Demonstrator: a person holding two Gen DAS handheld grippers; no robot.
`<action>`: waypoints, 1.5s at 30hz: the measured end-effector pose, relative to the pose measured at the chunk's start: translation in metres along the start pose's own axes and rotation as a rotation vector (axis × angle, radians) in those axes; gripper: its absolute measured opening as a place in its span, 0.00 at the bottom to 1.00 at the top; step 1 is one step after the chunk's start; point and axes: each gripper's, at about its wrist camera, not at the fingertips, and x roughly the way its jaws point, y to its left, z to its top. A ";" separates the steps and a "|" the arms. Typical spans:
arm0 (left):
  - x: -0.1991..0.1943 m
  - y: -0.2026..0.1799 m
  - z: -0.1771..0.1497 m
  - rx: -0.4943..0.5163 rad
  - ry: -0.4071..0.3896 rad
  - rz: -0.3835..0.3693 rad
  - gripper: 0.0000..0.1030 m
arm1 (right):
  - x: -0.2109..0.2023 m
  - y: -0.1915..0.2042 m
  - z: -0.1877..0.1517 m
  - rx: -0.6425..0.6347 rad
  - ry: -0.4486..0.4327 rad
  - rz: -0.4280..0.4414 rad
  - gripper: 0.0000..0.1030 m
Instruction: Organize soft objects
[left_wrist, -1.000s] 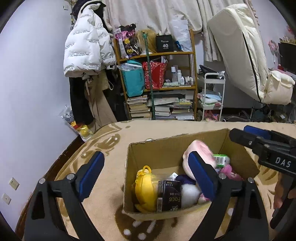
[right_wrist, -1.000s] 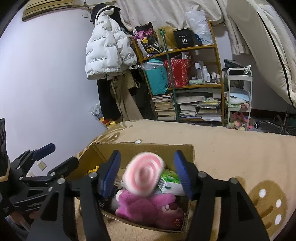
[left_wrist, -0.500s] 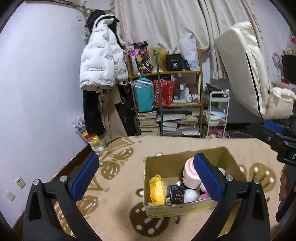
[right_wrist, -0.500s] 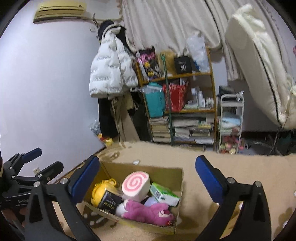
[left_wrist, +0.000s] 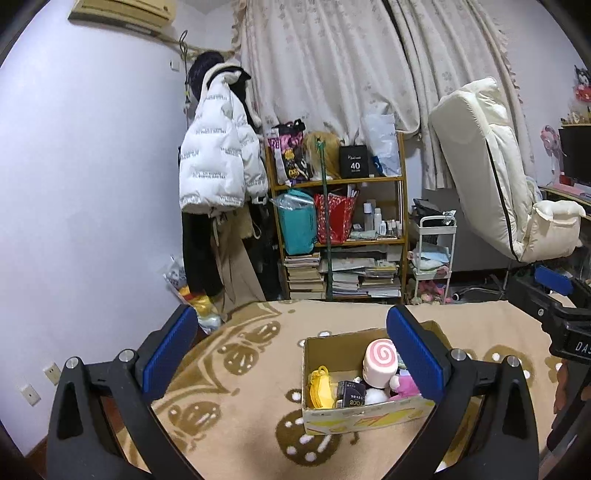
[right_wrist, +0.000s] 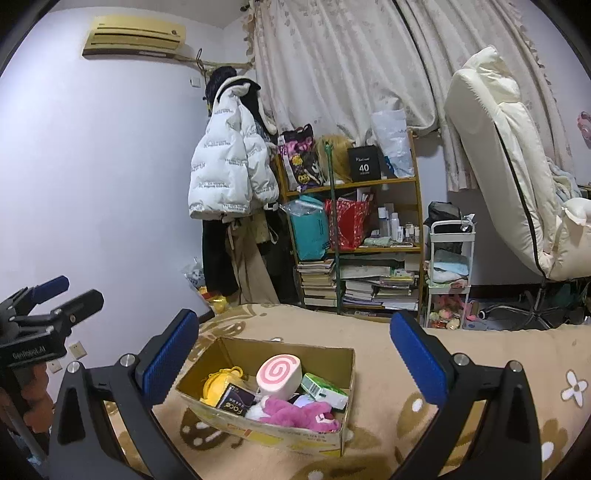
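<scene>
Change: both hand-held grippers have pulled up and back from the cardboard box (right_wrist: 266, 430); the swirl roll plush (right_wrist: 277, 376), earlier between the right jaws, now lies inside.
Box: on the tan patterned blanket (right_wrist: 388, 373), holding a yellow plush (right_wrist: 216, 382), a fuzzy pink plush (right_wrist: 295, 411), a black carton (right_wrist: 234, 400) and a green carton (right_wrist: 323, 389).
Progress: seemingly finished; nothing loose lies outside.
Left hand-held gripper (left_wrist: 295, 347): wide, empty.
Right hand-held gripper (right_wrist: 299, 350): wide, empty.
</scene>
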 end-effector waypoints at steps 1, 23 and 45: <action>-0.004 0.000 -0.001 0.003 -0.005 0.003 0.98 | -0.005 0.001 0.000 -0.006 -0.004 -0.004 1.00; -0.004 0.020 -0.044 -0.020 0.018 0.052 0.98 | -0.029 -0.011 -0.028 -0.064 -0.004 -0.053 1.00; 0.020 -0.002 -0.068 0.041 0.100 0.014 0.98 | -0.015 -0.022 -0.042 -0.050 0.047 -0.059 1.00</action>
